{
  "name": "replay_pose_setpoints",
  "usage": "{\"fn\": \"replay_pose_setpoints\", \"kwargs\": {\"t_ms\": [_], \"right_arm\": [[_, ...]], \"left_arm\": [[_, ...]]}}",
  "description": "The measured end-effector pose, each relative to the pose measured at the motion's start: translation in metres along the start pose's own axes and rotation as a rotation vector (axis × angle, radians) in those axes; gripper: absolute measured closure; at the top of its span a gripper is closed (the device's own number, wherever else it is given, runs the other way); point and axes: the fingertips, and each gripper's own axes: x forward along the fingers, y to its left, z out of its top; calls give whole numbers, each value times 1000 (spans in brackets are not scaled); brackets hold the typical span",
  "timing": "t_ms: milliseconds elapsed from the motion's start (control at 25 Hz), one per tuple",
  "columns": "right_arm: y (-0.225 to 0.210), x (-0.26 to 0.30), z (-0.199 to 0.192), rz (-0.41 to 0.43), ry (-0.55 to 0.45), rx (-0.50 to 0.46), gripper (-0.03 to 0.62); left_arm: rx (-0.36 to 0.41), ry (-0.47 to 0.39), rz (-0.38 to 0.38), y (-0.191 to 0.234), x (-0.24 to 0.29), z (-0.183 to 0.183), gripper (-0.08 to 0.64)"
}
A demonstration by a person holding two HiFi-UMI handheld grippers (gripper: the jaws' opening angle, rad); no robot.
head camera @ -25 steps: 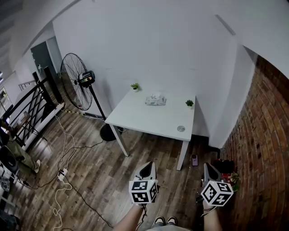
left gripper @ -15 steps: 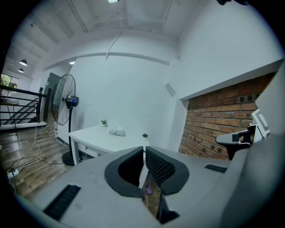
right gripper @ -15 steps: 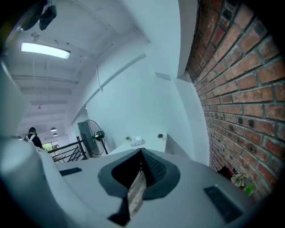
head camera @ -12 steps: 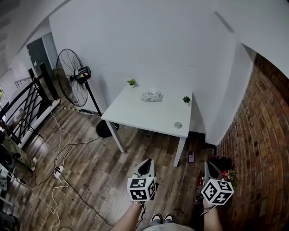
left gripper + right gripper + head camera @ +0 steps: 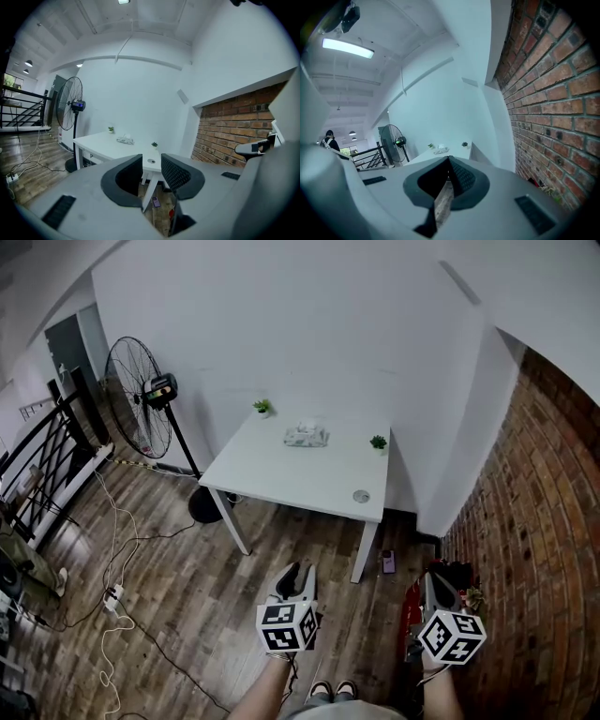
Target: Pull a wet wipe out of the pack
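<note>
The wipe pack (image 5: 307, 435) way over on the desk (image 5: 281, 486) is so tiny in the head view that I can't tell if anything's poking out of it. Same goes for the little round thing (image 5: 361, 496) near the desk's front edge and the small purple thing (image 5: 387, 562) on the floor, both too small to name. The person's forearms (image 5: 255, 697) get chopped off by the bottom edge, the fan's base (image 5: 204, 507) sits partly behind a desk leg, and in the right gripper view the body of the right hand-held gripper (image 5: 448, 159) covers most of the desk.
</note>
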Motion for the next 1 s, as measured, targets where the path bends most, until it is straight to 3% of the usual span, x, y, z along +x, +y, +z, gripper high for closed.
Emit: {"fn": "replay_pose_setpoints", "kwargs": {"t_ms": [120,520,800,1000], "right_arm": [[0,0,0,-11,-1,3,591],[10,-1,-12,-48,-8,42,591],[-3,-3,-37,-105,28,84,591],[-15,19,-33,-110,28,91,591]], "left_arm": [[9,3,-10,1,2,1,417],[77,37,-45,12,4,-3,411],[71,63,-67,20,14,-9,411],[76,75,-62,21,40,-11,411]]}}
